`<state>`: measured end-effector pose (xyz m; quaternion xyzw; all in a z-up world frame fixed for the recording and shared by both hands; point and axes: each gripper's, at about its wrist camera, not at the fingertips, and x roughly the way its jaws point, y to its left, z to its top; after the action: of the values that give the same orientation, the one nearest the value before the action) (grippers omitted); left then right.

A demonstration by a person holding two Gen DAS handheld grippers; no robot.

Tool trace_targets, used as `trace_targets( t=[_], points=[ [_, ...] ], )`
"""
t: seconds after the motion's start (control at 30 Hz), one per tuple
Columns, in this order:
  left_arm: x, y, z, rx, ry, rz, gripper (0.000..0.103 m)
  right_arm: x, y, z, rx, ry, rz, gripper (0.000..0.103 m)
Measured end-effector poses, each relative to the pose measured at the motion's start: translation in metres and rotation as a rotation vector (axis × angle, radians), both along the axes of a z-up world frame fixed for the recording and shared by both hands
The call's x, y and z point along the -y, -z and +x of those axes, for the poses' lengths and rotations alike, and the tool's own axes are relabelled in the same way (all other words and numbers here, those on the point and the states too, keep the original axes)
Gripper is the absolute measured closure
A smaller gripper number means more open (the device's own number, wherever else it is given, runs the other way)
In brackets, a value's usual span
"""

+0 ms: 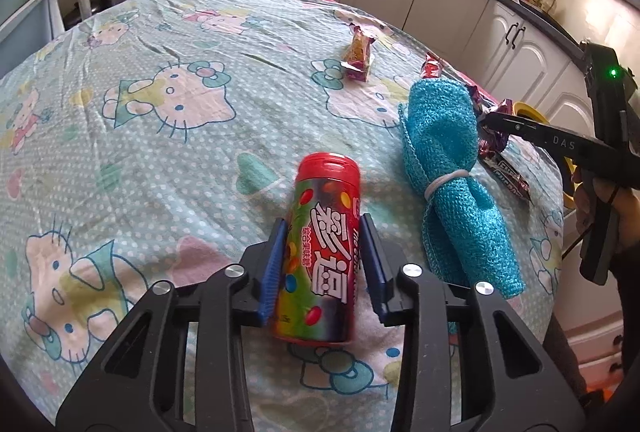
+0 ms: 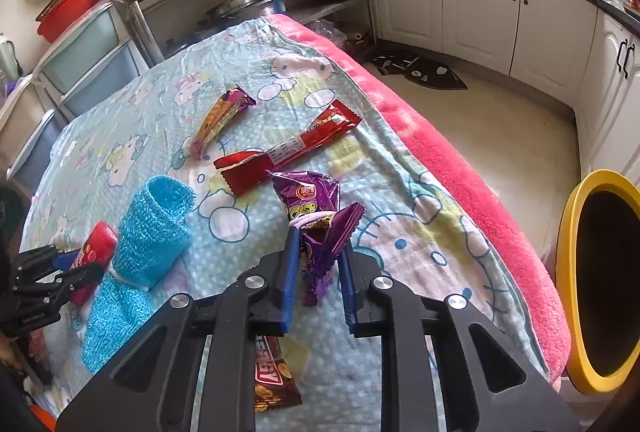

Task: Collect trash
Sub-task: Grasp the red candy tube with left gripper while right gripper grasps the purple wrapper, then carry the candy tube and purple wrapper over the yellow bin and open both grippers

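My left gripper (image 1: pixel 324 228) is closed around a red-capped candy tube (image 1: pixel 320 252) that lies on the Hello Kitty cloth (image 1: pixel 160 152); its left pad touches the tube, a thin gap shows at the right pad. It also shows in the right wrist view (image 2: pixel 94 252). My right gripper (image 2: pixel 320 244) is shut on a crumpled purple snack wrapper (image 2: pixel 316 216), also seen in the left wrist view (image 1: pixel 494 134). A long red wrapper (image 2: pixel 288 148), a pink-yellow wrapper (image 2: pixel 220 118) and a brown snack packet (image 2: pixel 274 384) lie on the cloth.
A rolled blue knitted cloth (image 2: pixel 154 232) bound with a white band lies between the grippers. A yellow-rimmed bin (image 2: pixel 600 280) stands on the floor right of the table. White cabinets (image 2: pixel 480 4) line the far wall.
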<state>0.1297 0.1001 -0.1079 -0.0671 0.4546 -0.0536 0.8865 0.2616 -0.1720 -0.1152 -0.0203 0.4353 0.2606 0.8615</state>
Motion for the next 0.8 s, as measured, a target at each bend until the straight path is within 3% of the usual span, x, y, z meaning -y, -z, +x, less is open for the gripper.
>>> trace_targets(
  t=[0.43,0.8],
  points=[
    [0.007,-0.029,-0.001,0.073,0.020,-0.007,0.076,0.010,-0.016,-0.022,0.044,-0.012,0.011,0.088],
    [0.038,-0.062,0.006,0.154,0.070,-0.004,0.076,0.029,-0.048,-0.048,0.095,-0.022,0.063,0.088]
  ],
)
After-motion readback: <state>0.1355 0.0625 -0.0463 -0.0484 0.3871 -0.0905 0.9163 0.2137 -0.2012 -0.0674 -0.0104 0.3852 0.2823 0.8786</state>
